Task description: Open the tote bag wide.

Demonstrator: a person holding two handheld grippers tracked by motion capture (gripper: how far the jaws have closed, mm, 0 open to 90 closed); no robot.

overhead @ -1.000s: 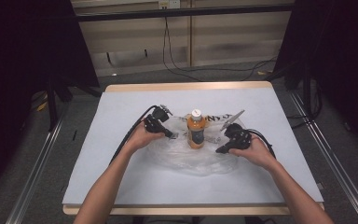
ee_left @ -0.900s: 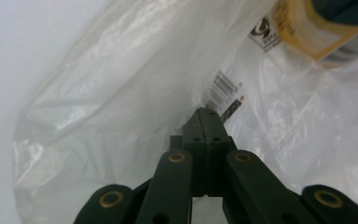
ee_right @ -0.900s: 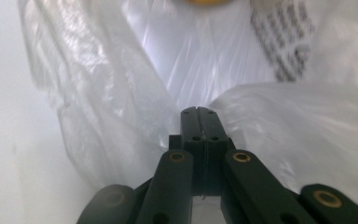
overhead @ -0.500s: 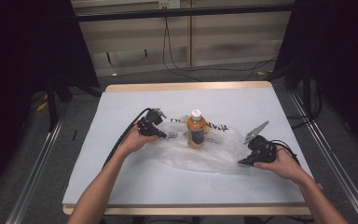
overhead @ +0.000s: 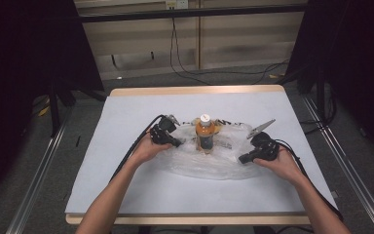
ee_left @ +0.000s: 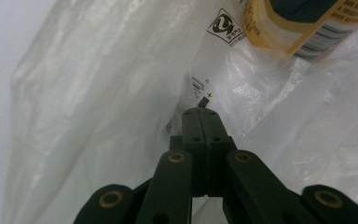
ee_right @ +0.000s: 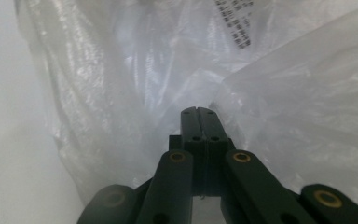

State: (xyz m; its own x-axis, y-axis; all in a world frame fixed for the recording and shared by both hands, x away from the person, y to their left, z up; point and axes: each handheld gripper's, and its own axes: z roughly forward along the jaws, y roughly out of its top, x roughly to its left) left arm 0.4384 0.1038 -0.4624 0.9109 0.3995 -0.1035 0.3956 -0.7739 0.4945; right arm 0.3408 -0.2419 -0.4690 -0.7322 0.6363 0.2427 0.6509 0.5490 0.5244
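Plastic bag (overhead: 209, 158) film was clamped in both tools. The left tool (ee_left: 200, 114) had its jaws fully closed, pinching a fold of the bag; the right tool (ee_right: 198, 112) was likewise fully closed on the film at the bag's opposite edge. Between the two tools, and slightly beyond them, the orange bottle (overhead: 205, 134) stood upright on the bag, white cap up. Beneath everything lay the white worktop (overhead: 126, 112).

Risk, as judged: with both tools pulling the film apart, tension could drag the base of the bottle and tip it over. The thin film could also slip from the narrow jaw tips or tear at the pinch points.

Markings: just ahead of the left tool, the bag bore a black recycling-type symbol (ee_left: 227, 26) and small print; the bottle label showed a barcode, unreadable. Ahead of the right tool, black printed lines (ee_right: 235, 21) were too small to read.
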